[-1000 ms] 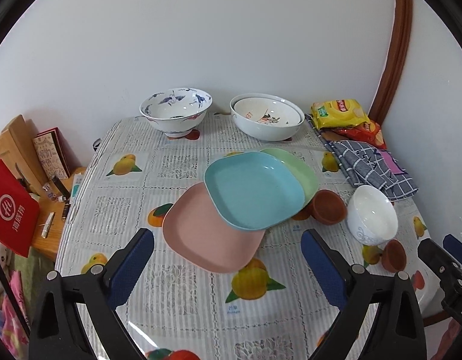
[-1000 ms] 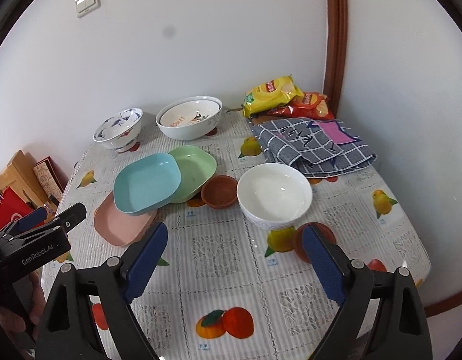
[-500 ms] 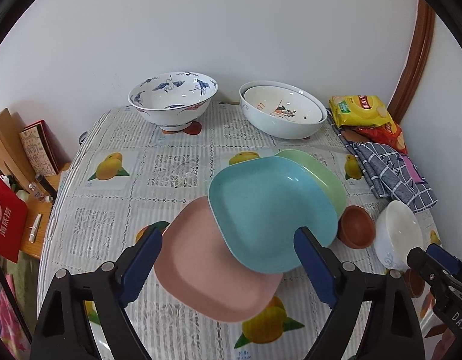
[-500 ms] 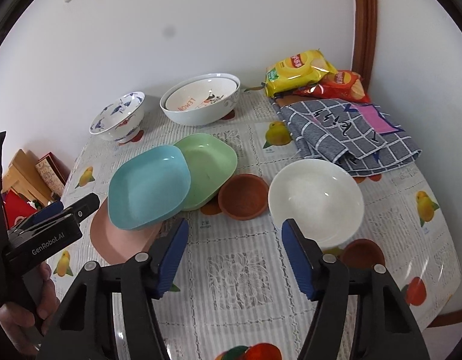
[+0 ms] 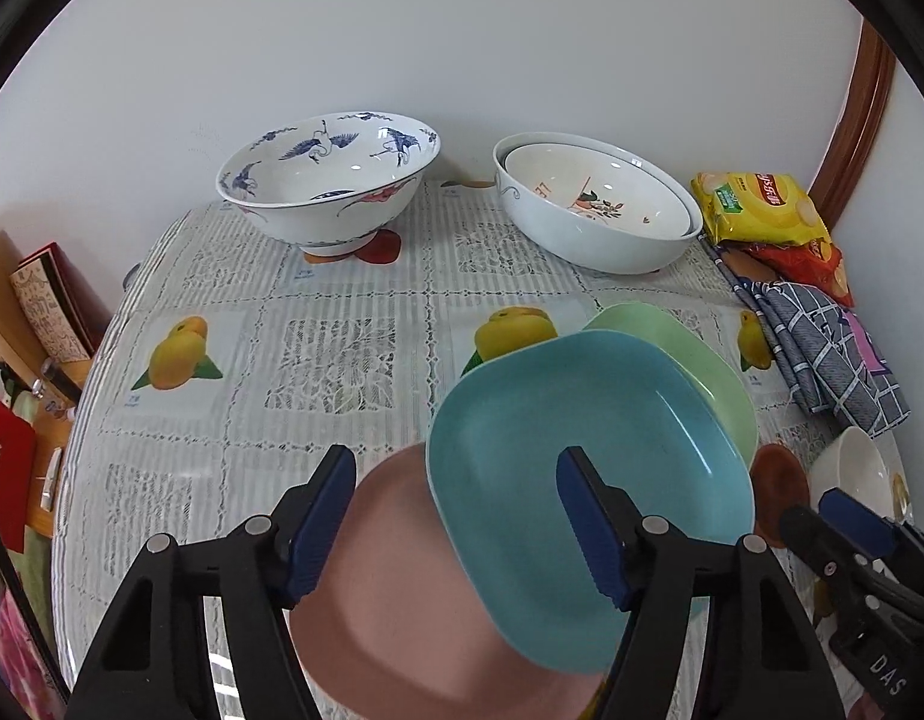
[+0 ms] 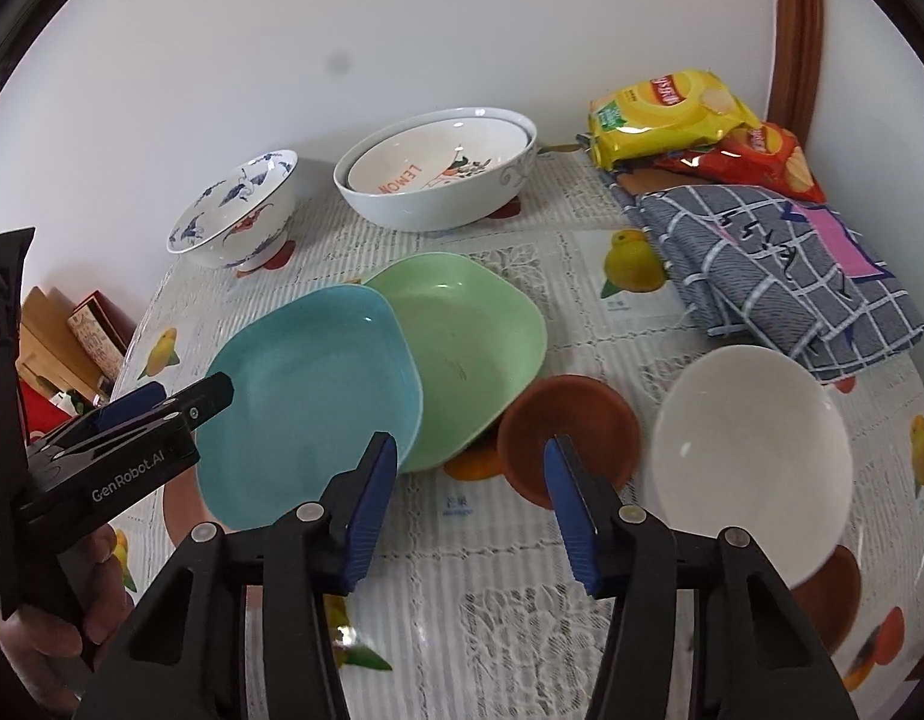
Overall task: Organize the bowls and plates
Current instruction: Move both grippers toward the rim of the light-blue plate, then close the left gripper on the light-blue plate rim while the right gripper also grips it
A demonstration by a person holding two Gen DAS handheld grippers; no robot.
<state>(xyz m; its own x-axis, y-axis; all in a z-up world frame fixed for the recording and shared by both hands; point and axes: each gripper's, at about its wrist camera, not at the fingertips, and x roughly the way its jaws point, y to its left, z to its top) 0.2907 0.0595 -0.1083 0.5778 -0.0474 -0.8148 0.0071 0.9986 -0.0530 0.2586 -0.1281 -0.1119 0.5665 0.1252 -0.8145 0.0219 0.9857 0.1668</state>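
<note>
A blue plate (image 5: pixel 588 480) lies overlapping a pink plate (image 5: pixel 396 618) and a green plate (image 5: pixel 696 354). My left gripper (image 5: pixel 456 516) is open, its fingers straddling the blue plate's near left edge just above it. My right gripper (image 6: pixel 471 498) is open and empty, above the tablecloth in front of the green plate (image 6: pixel 468 342) and a small brown dish (image 6: pixel 573 420). A white bowl (image 6: pixel 750 462) sits to its right. A blue-patterned bowl (image 5: pixel 330 186) and nested white bowls (image 5: pixel 594 204) stand at the back.
Snack bags (image 6: pixel 672 108) and a checked cloth (image 6: pixel 774 264) lie at the back right. Another brown dish (image 6: pixel 834 600) sits by the white bowl. Books and a red item (image 5: pixel 6 462) stand left of the table. A wall runs behind the table.
Both grippers have moved forward and down toward the plates. The left gripper now straddles the blue plate's edge. Both grippers' fingers stand closer together than before.
</note>
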